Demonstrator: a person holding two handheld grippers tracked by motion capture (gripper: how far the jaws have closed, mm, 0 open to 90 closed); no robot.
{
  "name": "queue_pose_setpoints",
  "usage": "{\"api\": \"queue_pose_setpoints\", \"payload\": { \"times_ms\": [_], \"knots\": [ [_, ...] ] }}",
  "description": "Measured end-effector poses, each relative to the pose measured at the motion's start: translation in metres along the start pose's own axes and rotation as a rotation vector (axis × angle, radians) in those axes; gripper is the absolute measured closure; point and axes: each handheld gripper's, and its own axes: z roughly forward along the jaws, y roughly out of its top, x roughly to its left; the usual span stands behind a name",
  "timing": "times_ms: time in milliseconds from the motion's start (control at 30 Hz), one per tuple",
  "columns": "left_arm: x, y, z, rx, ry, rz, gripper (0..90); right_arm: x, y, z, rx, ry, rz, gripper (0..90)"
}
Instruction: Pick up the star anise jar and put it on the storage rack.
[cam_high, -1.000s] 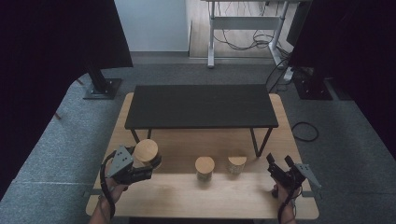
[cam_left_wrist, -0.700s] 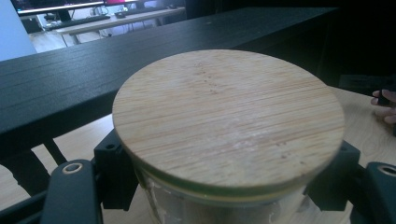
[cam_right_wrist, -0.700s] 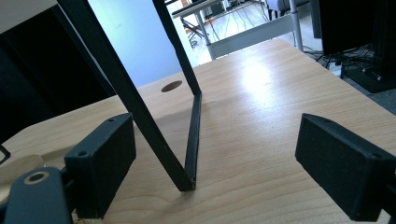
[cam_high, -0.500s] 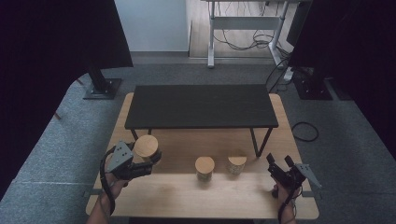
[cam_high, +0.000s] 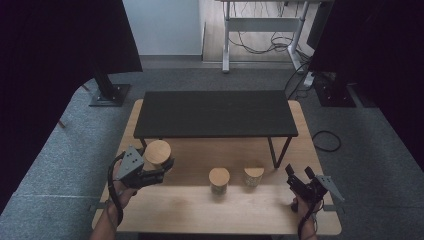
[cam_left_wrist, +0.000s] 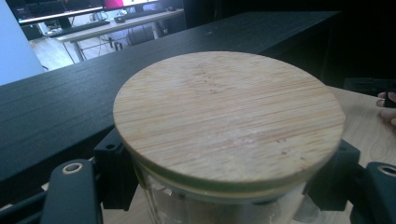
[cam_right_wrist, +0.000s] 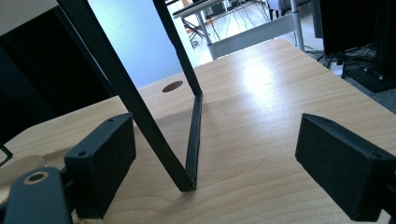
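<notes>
A glass jar with a round bamboo lid (cam_high: 157, 152) is held above the left part of the wooden table (cam_high: 200, 212), with my left gripper (cam_high: 159, 163) shut on its glass body just under the lid. In the left gripper view the lid (cam_left_wrist: 229, 121) sits level between the two black pads of the left gripper (cam_left_wrist: 224, 189). Two more bamboo-lidded jars stand on the table: one in the middle (cam_high: 219, 179) and a shorter one (cam_high: 253, 176) to its right. My right gripper (cam_high: 298, 173) rests near the front right of the table, open and holding nothing (cam_right_wrist: 219, 165).
A black raised shelf (cam_high: 215, 112) on thin metal legs spans the back of the table; its edge (cam_left_wrist: 70, 116) lies just behind the held jar. One V-shaped leg (cam_right_wrist: 189, 140) stands right in front of the right gripper. Grey carpet surrounds the table.
The left gripper has lifted the jar slightly, toward the black shelf. The right gripper has stayed where it was.
</notes>
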Motion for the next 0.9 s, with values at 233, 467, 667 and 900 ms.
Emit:
{"api": "queue_pose_setpoints", "payload": {
  "times_ms": [233, 467, 667, 900],
  "knots": [
    [0.001, 0.009, 0.003, 0.001, -0.002, 0.021, 24.9, 0.000, 0.000, 0.000, 0.000, 0.000, 0.004, 11.9],
    [0.001, 0.016, 0.005, -0.010, -0.007, 0.024, 24.9, -0.001, 0.000, 0.000, -0.001, 0.000, 0.003, 11.9],
    [0.004, 0.024, 0.007, -0.012, 0.002, 0.033, 24.9, -0.001, 0.000, 0.000, 0.001, 0.002, 0.005, 11.9],
    [0.006, 0.033, 0.008, -0.015, 0.011, 0.061, 24.9, -0.001, 0.000, 0.000, -0.001, 0.001, 0.004, 11.9]
  ]
}}
